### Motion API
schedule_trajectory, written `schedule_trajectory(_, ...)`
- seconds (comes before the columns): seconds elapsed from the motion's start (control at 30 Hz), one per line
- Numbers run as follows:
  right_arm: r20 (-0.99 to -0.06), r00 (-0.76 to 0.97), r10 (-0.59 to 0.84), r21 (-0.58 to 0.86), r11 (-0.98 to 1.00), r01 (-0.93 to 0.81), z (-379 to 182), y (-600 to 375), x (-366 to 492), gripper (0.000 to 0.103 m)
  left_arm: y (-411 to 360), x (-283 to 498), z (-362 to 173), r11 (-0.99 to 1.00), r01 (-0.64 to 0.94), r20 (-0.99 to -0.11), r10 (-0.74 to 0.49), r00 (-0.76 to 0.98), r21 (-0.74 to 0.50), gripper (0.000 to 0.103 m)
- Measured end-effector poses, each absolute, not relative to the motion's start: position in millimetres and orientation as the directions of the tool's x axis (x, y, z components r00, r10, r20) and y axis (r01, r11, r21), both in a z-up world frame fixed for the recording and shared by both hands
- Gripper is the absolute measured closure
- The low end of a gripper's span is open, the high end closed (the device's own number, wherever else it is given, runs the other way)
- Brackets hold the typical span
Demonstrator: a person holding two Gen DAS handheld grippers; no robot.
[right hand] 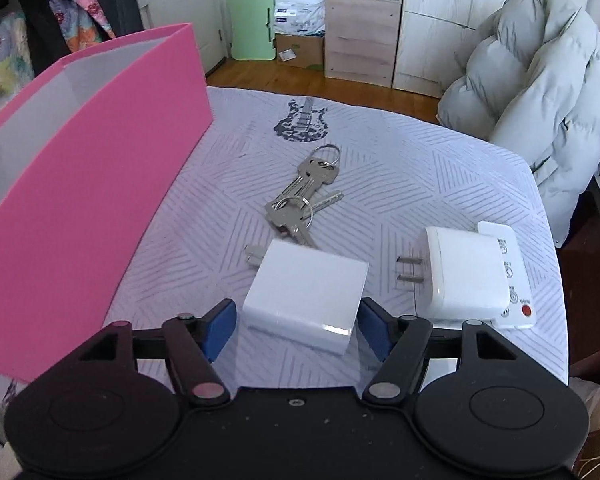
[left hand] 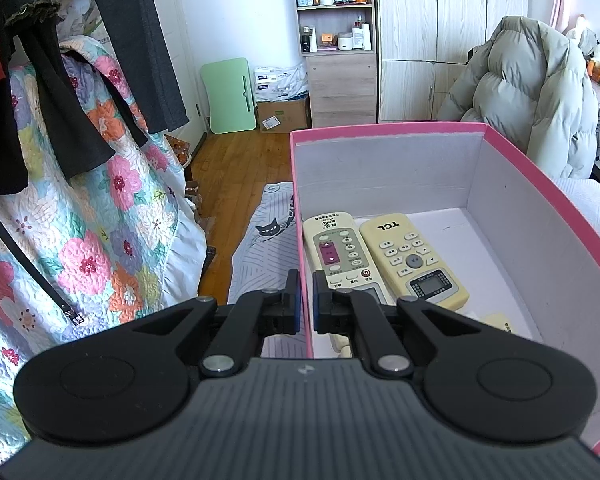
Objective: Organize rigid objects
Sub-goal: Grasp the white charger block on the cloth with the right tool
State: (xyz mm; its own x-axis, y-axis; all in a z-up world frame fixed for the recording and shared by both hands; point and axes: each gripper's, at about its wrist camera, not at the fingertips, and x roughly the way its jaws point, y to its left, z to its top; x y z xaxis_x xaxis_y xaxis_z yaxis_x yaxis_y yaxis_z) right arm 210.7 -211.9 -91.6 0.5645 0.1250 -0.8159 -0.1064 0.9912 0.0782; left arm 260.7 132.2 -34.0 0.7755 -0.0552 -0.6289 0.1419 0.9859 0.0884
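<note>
The left gripper (left hand: 306,300) clamps the near wall of the pink box (left hand: 384,130). The right gripper (right hand: 296,330) stands open, its fingers flanking a white, square, glossy charger (right hand: 306,294). Keys (right hand: 304,196) lie just ahead.

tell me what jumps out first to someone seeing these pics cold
The big pink box dominates, standing at the left of the patterned bedspread; the left tool is clamped on its near wall, and two cream remotes lie side by side inside. On the bedspread, the right tool is open around a white charger block, with a bunch of keys just beyond and a second white plug to its right.
</note>
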Motion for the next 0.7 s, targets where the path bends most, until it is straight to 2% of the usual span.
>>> schedule_trajectory(0.2,-0.752,0.651,0.102,0.097,0.994,-0.043,-89.3,-214.3,201.2,0.037,128.2,261.3,-34.7,0.982,0.149,-0.634,-0.042,0.772,0.117,0.098)
schedule_trajectory(0.37,-0.669,0.725,0.166,0.242,0.97,0.001,-85.3,-213.6,179.9,0.04,127.4,259.2,-34.2,0.979,0.158,-0.638,-0.039,0.769,0.131,0.097)
schedule_trajectory(0.5,-0.648,0.751,0.13,0.195,0.981,-0.002,-74.8,-201.0,173.7,0.04,126.5,261.1,-34.5,0.979,0.154,-0.647,-0.03,0.762,0.136,0.097)
schedule_trajectory(0.7,-0.599,0.789,0.137,0.255,0.967,0.026,-67.1,-201.5,157.5,0.04,124.5,263.0,-34.8,0.976,0.159,-0.651,-0.023,0.759,0.151,0.097)
